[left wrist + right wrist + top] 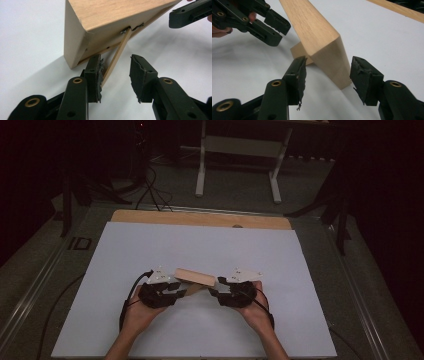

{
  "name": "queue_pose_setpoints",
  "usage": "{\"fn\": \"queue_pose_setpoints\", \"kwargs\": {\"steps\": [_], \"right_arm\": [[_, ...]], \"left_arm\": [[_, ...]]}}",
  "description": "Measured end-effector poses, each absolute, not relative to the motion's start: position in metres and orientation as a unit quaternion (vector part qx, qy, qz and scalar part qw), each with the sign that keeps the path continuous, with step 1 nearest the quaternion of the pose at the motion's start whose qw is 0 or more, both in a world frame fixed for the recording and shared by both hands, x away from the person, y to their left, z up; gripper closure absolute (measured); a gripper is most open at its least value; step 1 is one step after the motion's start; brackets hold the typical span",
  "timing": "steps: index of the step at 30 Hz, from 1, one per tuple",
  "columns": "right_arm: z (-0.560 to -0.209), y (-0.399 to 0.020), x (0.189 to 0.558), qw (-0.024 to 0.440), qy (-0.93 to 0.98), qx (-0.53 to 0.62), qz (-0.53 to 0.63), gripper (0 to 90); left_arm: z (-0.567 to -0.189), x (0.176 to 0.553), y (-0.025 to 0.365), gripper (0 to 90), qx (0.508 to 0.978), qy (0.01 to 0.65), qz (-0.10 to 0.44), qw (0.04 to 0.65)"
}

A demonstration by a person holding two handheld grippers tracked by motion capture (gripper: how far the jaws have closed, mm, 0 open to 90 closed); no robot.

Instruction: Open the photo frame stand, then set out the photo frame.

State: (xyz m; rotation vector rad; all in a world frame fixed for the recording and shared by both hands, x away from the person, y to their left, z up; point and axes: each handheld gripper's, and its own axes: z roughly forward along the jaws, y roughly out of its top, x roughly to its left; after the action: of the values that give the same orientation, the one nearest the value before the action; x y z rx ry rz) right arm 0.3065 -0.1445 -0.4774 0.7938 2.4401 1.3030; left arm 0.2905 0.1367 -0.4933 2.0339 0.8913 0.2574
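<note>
We saw a light wooden block [196,277] near the middle of the white tabletop [150,250], somewhat toward its near edge, tilted with one end raised and propped on a thin wooden strut [117,56] hinged to its underside by a small metal fitting. Our left gripper [176,289] sat at the block's left end and our right gripper [216,291] at its right end, each carried in a hand [137,312] that came in from the near edge. In the left gripper view, the left gripper [115,76] stood about half open; the strut ran down between the jaws and lay against the worn pad of one of them, while the other jaw stood clear of it, so nothing was clamped. The block's low corner rested on the tabletop just beyond that jaw. In the right gripper view, the right gripper [328,80] was parted wide, with the end of the block [322,45] between the jaws; a gap showed between the far pad and the wood, and we could not tell whether the near pad touched it. The left gripper [277,25] showed there at the block's far end.
</note>
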Motion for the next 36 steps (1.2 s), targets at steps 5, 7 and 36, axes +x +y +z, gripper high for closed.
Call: {"fn": "queue_pose_setpoints", "kwargs": {"steps": [5,7,36], "right_arm": [[-0.476,-0.149,0.307,0.130,0.837,0.273,0.455,46.3],[-0.474,-0.151,0.307,0.128,0.837,0.273,0.457,46.4],[-0.466,-0.174,0.311,0.126,0.836,0.263,0.464,65.0]], "left_arm": [[-0.492,0.291,0.139,61.3,0.815,0.361,0.103,0.442],[-0.492,0.291,0.139,61.7,0.814,0.362,0.104,0.443],[-0.489,0.290,0.138,80.5,0.812,0.363,0.115,0.442]]}}
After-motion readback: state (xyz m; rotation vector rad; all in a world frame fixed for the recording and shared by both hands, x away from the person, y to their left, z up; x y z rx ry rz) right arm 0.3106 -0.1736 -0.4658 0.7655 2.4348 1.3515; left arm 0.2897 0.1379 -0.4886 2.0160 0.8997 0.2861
